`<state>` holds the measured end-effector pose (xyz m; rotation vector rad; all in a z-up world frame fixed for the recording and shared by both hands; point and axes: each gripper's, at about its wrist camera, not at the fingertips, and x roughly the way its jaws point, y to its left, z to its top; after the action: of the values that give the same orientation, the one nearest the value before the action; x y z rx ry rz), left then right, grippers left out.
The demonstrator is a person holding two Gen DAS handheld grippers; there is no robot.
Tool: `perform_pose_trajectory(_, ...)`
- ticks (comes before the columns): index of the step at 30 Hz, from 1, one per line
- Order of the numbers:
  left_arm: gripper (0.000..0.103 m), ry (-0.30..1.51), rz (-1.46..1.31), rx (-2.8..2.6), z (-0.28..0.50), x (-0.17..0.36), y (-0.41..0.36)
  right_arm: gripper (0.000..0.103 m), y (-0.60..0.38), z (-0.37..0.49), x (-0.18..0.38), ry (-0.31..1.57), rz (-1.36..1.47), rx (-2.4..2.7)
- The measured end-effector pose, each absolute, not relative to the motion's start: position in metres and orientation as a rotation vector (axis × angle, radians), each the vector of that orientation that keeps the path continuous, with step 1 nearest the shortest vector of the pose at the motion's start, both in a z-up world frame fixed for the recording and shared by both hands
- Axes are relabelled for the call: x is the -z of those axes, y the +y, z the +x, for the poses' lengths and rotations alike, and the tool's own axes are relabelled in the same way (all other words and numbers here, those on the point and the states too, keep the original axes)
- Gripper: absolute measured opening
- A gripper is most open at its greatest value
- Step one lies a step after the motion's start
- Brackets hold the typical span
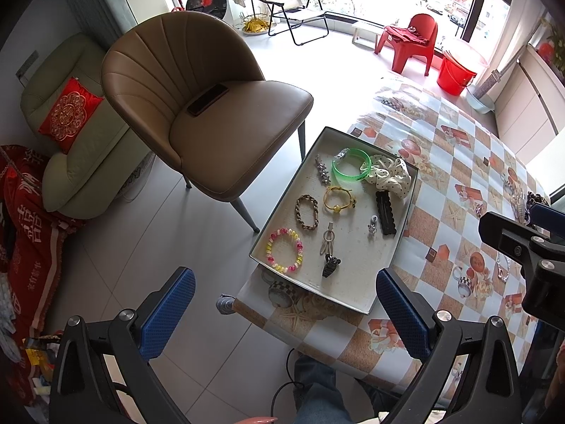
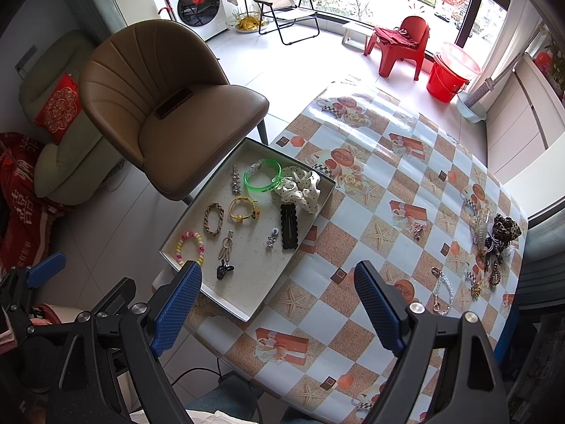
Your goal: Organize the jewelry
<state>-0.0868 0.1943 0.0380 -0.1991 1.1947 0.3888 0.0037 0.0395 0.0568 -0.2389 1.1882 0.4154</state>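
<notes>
A shallow grey tray (image 2: pixel 254 282) lies at the table's left edge. It holds a green bangle (image 2: pixel 263 178), a white dotted scrunchie (image 2: pixel 300 190), a black hair clip (image 2: pixel 289 226), a yellow bracelet (image 2: pixel 242 208), a braided bracelet (image 2: pixel 213 219) and a pink-yellow bead bracelet (image 2: pixel 190 247). More loose pieces lie at the table's right: a leopard scrunchie (image 2: pixel 506 228) and a clear bead bracelet (image 2: pixel 443 293). My right gripper (image 2: pixel 279 309) hovers open over the tray's near corner. My left gripper (image 1: pixel 284 314) is open above the near edge of the tray (image 1: pixel 353 268), nothing between its fingers.
A chequered oilcloth covers the table (image 2: pixel 370 212). A brown chair (image 2: pixel 169 113) with a dark phone (image 2: pixel 174 103) on its seat stands just beyond the tray. A person's jeans-clad leg (image 1: pixel 314 388) shows below the table edge. A sofa (image 1: pixel 70 134) stands left.
</notes>
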Motion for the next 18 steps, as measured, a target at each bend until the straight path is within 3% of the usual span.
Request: perform_pose_trajectory(18,0.103,1.194,-0.199,-0.39,-0.0873,-0.0379,0.1943,0.09,0.0394,0.0034,-0.0567,1.188,-0.239,-0.415)
